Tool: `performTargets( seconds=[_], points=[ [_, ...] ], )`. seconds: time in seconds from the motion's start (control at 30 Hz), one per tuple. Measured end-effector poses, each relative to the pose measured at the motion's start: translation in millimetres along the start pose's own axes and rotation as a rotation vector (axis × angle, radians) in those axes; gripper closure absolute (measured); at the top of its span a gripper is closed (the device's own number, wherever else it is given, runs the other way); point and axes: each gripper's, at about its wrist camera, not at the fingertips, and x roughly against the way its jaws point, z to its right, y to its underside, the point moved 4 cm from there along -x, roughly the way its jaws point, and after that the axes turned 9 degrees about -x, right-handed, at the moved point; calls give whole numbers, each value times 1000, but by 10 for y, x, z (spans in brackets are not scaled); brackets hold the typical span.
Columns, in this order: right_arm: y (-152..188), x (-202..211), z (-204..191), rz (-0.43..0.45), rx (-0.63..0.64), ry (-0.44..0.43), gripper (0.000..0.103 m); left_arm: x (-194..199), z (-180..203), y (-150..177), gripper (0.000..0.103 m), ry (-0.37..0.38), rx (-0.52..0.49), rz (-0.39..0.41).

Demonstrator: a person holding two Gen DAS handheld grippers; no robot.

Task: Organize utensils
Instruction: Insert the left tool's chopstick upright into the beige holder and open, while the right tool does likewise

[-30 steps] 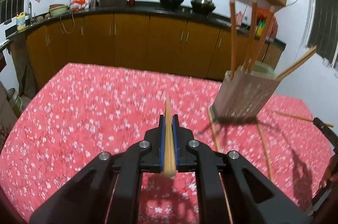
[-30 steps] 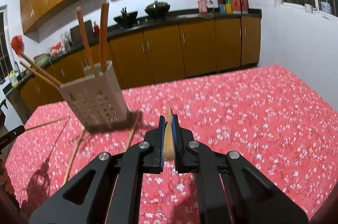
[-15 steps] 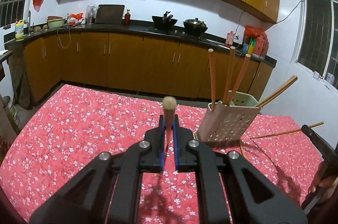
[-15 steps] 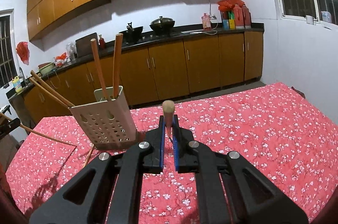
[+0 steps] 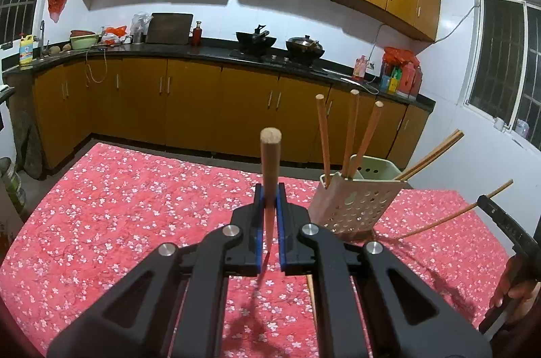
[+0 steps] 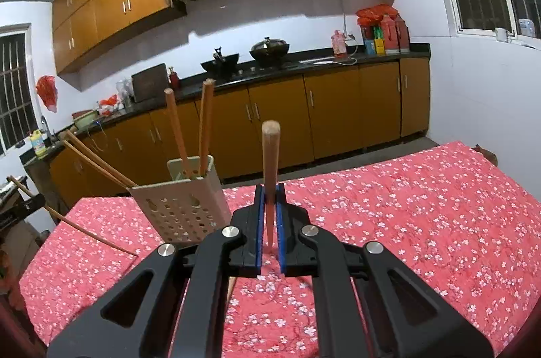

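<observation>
While the left wrist view looks across the red flowered tablecloth [image 5: 135, 206], the left gripper [image 5: 269, 206] has its blue pads pinched on a wooden chopstick [image 5: 269, 165], which stands nearly upright with its blunt end above the jaws and its thin end below them. At about two o'clock from the gripper sits the perforated holder [image 5: 355, 202], tilted, with three chopsticks standing in it and two more leaning out toward three o'clock. At four o'clock the other gripper's chopstick [image 5: 453, 216] slants across the cloth, and a hand [image 5: 514, 287] shows at the frame's edge. One loose stick lies on the cloth under the jaws, mostly hidden.

Seen from the right wrist, the right gripper [image 6: 269, 209] is likewise clamped on its own chopstick [image 6: 269, 168], upright, blunt end up. The holder [image 6: 182, 206] lies at ten o'clock, near, with two sticks upright and two leaning toward nine o'clock. A further stick slants in at eight o'clock.

Each chopstick looks light, stiff and smooth, so it would likely pivot or slide in a loose pinch. A grip near the thick upper third seems best, leaving the thin end free to enter the holder's open top.
</observation>
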Motion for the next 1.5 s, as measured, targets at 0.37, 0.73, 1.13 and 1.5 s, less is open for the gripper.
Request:
performTargets(
  seconds=[0.37,0.73,1.13,1.5],
  points=[
    [-408,329,-359,35,-80,-290,96,283,280,-361,95,191,6,92],
    [-940,408,-863,265,-4,-301,96,453,729,-1010,95,214,-67,257],
    [-768,-265,-1016,216,89,-170,96,-60,722,-1091,95,106,-46,265],
    [-592,-268,-998,154,87,-169,60,-324,711,-845,85,143,-19,191]
  ],
)
